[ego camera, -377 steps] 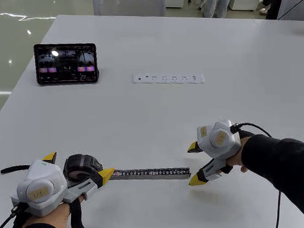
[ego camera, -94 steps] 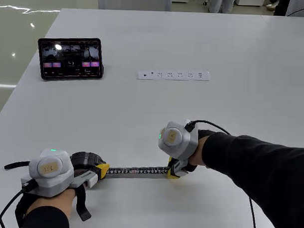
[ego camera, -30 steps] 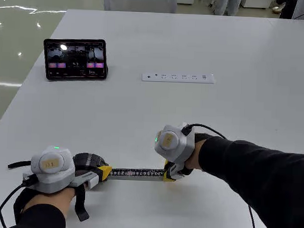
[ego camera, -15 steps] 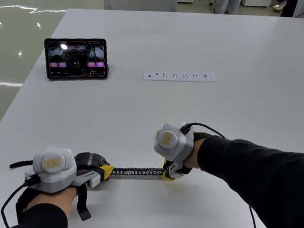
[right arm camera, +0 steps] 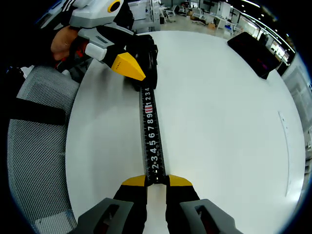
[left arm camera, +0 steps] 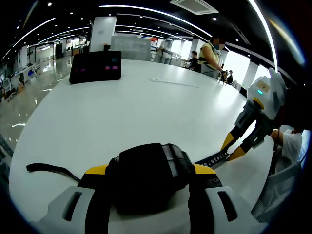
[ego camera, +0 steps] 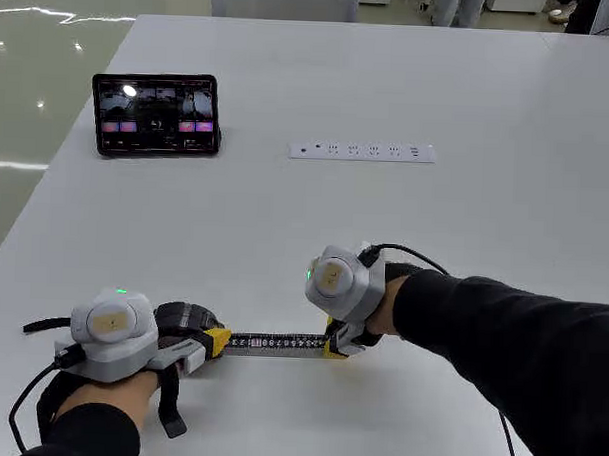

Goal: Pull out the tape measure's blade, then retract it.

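1. The tape measure (ego camera: 184, 318) is clamped on the worktop (ego camera: 384, 241) by the left gripper's (left arm camera: 148, 171) fingers. Its blade (ego camera: 276, 341) runs lengthwise toward the right gripper (ego camera: 335, 345).
2. The blade's tip is pinched by the right fingers.
3. Less blade is out than earlier, and the right gripper is nearer the tape measure.

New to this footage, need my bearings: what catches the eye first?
The tape measure's blade lies drawn out on the white table, the right gripper shut on its tip. The left gripper clamps the black case, near left. A lit tablet stands far left.
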### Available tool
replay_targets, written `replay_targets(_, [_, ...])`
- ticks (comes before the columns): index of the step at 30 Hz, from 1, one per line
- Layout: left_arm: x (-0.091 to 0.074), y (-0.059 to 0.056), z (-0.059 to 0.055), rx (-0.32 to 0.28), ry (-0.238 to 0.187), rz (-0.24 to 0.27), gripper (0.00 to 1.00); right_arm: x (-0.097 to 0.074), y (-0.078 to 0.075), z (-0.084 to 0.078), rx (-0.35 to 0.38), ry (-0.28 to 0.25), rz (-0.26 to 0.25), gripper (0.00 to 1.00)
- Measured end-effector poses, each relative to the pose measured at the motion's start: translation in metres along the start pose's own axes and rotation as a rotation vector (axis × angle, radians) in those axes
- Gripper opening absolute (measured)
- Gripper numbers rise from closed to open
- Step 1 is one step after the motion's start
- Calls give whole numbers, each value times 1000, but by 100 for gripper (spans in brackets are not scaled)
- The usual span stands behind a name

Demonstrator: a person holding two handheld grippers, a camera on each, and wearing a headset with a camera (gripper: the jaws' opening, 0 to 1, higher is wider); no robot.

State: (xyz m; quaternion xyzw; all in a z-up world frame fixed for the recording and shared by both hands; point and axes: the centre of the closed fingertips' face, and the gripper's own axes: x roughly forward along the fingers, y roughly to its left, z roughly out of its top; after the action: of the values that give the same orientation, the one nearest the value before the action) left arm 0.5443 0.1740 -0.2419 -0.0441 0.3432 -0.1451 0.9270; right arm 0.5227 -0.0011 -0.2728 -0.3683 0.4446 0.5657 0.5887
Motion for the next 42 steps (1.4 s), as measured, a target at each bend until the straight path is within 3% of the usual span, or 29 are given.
replay_targets(19, [2,-1,-2,-6,25,-2,60,3,0,10,7,-10,-8,10])
replay_targets(27, [1,-1,-3,-13,27,-4,60,5,2,18,15,-65,-6,10])
replay_targets(42, [2,-1,-3,-26,39,-10,61,9,1,25,1,-48,-1,10])
